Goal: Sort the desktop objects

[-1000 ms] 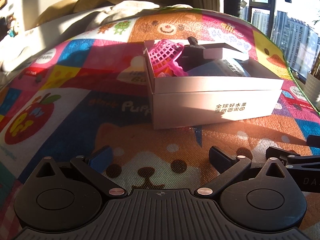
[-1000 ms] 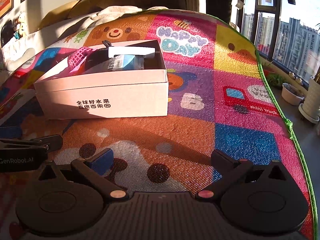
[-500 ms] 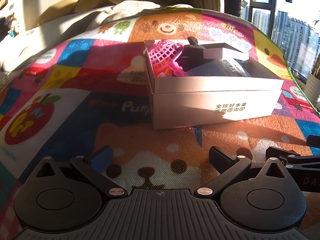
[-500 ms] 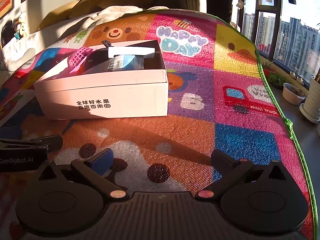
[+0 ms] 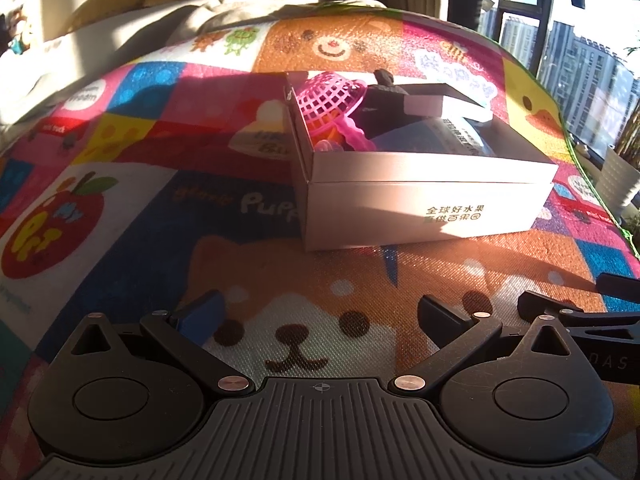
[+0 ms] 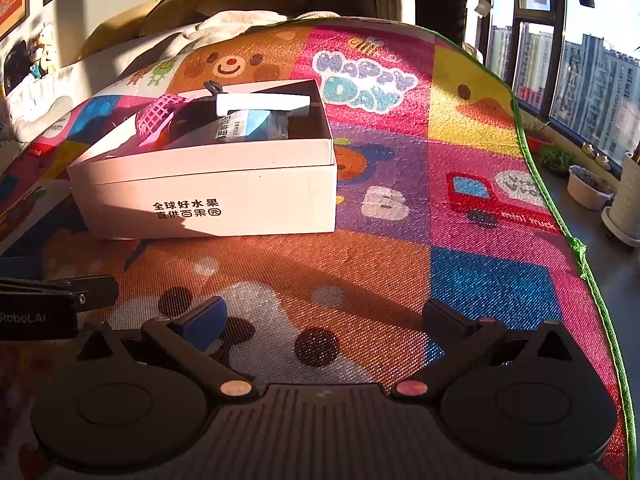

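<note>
Holding one box (image 5: pixel 424 200), two gripper units — empty.

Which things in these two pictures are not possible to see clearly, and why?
- Lower contents of the white box: hidden by its front wall, both views.
- Orange item: mostly covered by the pink basket, left wrist view.
- Right gripper: cut off by the right edge, left wrist view.

Box wall (image 5: pixel 420 208) hiding lower parts of pink basket (image 5: pixel 328 100) and blue packet (image 6: pixel 248 128).
</note>
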`<state>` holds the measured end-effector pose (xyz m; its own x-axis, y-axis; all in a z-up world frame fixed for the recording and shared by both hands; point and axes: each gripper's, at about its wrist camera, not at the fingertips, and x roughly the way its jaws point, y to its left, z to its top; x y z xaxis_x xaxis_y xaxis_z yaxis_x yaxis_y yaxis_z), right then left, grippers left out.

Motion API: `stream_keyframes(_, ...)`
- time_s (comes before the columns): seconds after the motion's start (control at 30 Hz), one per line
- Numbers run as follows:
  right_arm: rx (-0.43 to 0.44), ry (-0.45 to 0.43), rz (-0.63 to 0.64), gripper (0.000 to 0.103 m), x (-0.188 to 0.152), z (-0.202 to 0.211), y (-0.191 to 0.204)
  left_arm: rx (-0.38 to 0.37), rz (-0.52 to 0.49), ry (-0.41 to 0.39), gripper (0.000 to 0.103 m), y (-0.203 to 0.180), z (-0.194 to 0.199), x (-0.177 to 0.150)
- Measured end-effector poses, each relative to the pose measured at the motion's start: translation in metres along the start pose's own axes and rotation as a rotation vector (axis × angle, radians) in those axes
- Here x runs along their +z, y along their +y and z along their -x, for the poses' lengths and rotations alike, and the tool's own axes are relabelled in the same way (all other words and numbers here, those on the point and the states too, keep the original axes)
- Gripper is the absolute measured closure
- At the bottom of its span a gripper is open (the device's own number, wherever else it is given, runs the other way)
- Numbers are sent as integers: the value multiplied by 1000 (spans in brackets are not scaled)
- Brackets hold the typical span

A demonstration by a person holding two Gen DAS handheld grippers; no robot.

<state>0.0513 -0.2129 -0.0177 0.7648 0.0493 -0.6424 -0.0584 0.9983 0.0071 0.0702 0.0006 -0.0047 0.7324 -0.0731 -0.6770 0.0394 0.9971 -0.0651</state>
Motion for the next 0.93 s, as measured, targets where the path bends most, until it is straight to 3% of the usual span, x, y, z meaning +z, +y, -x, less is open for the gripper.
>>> stream_keyframes(0.13, 1, -1, -1, 0, 0, 0, 0, 33, -51, 12, 0, -9, -2, -1)
stream_keyframes(0.93, 1, -2, 0, 0, -1, 0, 0, 8, -13, -29, 0, -4, 1, -6)
